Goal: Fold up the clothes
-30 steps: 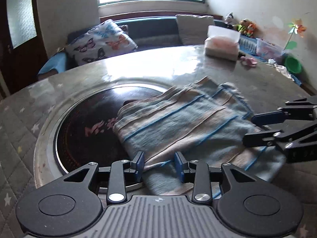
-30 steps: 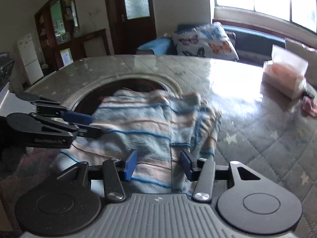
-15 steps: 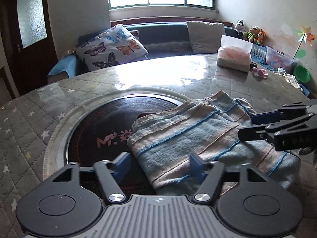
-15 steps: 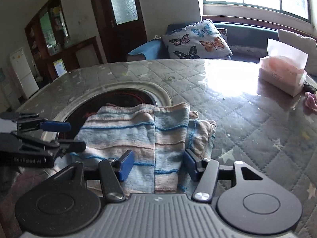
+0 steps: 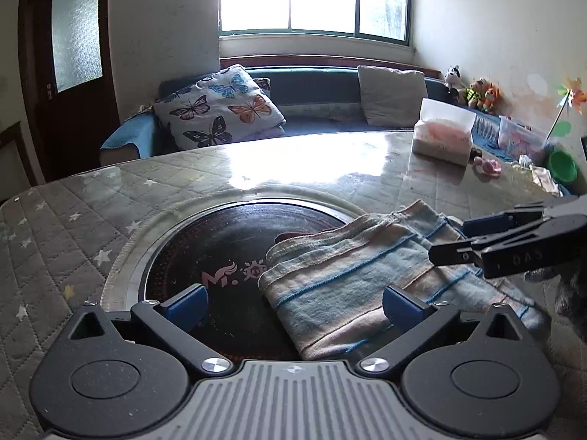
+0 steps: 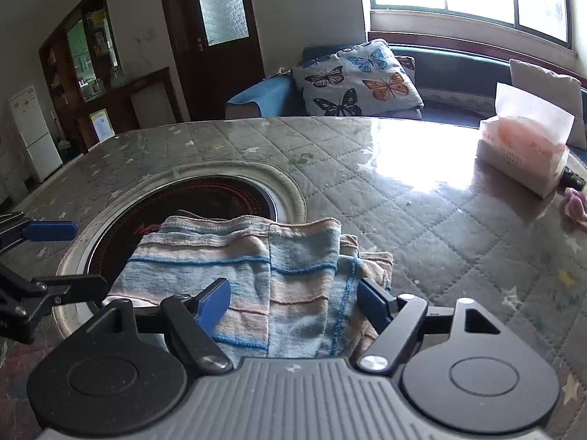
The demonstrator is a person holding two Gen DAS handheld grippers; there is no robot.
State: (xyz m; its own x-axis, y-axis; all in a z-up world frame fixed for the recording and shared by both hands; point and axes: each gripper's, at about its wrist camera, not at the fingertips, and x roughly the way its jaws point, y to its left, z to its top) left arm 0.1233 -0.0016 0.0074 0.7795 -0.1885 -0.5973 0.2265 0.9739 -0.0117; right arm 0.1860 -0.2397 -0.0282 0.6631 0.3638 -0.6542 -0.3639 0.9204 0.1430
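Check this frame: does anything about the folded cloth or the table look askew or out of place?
The striped cloth lies folded but untidy: a lower layer pokes out past its right edge, so the edges do not line up. It also sits half over the dark round hob set in the table. Both grippers are open and off it.

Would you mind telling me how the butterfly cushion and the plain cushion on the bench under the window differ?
The butterfly cushion is white with printed coloured butterflies; the plain cushion is an unpatterned beige. The butterfly cushion sits toward the bench's left end, nearer the door, and lies tilted on a corner; the plain cushion sits further right, behind the tissue pack, and leans more squarely against the backrest. Both are square cushions resting on the same blue bench.
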